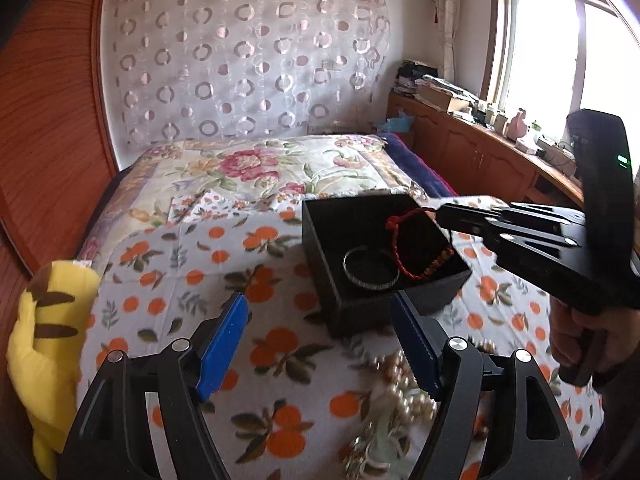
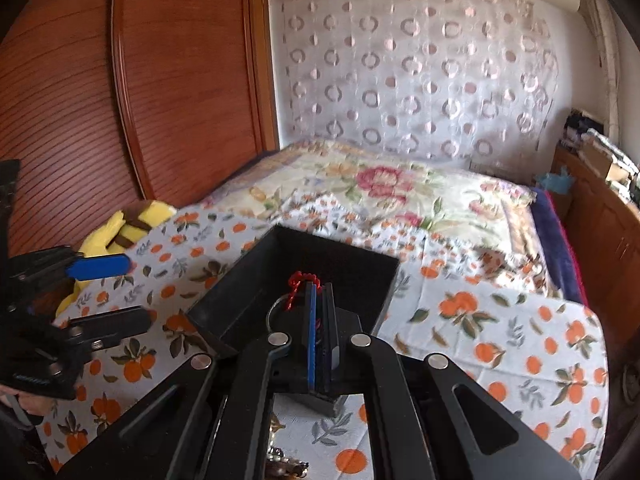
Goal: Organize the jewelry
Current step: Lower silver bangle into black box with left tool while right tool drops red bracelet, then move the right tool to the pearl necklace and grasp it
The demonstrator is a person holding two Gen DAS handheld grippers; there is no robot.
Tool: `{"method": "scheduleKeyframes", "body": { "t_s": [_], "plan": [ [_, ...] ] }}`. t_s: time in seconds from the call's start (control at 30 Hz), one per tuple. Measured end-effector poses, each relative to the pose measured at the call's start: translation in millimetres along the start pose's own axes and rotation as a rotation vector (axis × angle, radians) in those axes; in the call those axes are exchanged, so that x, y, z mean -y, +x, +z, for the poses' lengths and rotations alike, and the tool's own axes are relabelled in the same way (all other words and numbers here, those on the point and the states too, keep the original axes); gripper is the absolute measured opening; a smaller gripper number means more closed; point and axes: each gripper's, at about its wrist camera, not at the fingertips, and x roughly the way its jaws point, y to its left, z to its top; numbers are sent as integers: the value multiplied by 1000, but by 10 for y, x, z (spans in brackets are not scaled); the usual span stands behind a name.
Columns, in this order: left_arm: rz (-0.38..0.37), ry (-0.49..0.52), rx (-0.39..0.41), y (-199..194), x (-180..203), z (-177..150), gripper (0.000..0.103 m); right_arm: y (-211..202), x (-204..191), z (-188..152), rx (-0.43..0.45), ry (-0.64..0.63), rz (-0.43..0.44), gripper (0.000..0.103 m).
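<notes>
The right gripper [image 1: 440, 214] is pinching a red cord bracelet [image 1: 416, 248] between its closed pads, and the bracelet is dangling over the open black box [image 1: 360, 308], its lower loop hanging inside. A silver bangle [image 1: 370, 270] is lying flat on the box floor, left of the red loop. The box is sitting on an orange-print cloth [image 1: 256, 280] spread over the bed. The left gripper [image 1: 320, 344] is hovering nearer, left of the box, its blue pads [image 1: 224, 344] standing wide apart with nothing between them. A blurred heap of pearl jewellery [image 1: 396, 396] is lying on the cloth at the near edge, and a yellow plush toy [image 1: 44, 340] is resting far left
</notes>
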Motion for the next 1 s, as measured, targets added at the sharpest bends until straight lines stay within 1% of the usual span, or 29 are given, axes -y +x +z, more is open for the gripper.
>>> {"method": "scheduleKeyframes", "body": {
  "t_s": [0.1,0.13,0.17,0.2,0.23,0.3,0.33,0.47,0.57,0.7,0.87,1.0],
  "plan": [
    [-3,2,-13,-27,-14,-131,71,68,-23,-63,-24,-11,-13,5],
    [-5,1,-17,-27,-8,-157,71,83,-31,-88,-35,-11,-18,9],
    [-7,-1,-22,-30,-4,-191,71,94,-31,-106,-42,-11,-22,11],
    [-11,-4,-26,-36,-1,-227,71,90,-23,-116,-43,-12,-24,16],
    [-15,-8,-30,-47,-2,-277,71,75,-14,-132,-42,-13,-28,24],
    [-17,-8,-36,-55,22,-356,75,17,1,-152,-32,-12,-32,29],
    [-15,-6,-36,-69,38,-413,78,-43,11,-163,-21,-12,-36,29],
    [0,8,-43,-109,88,-567,78,-273,-15,-247,10,-16,-33,29],
    [-2,4,-49,-148,88,-657,79,-413,-57,-330,13,-17,-7,29],
    [18,4,-35,-229,64,-725,83,-494,-228,-491,-3,-41,39,29],
    [34,-21,-9,-347,-6,-773,92,-471,-434,-652,-46,-49,95,29],
    [43,-32,-9,-370,-50,-805,93,-426,-591,-760,-71,-75,104,29]
  ]
}}
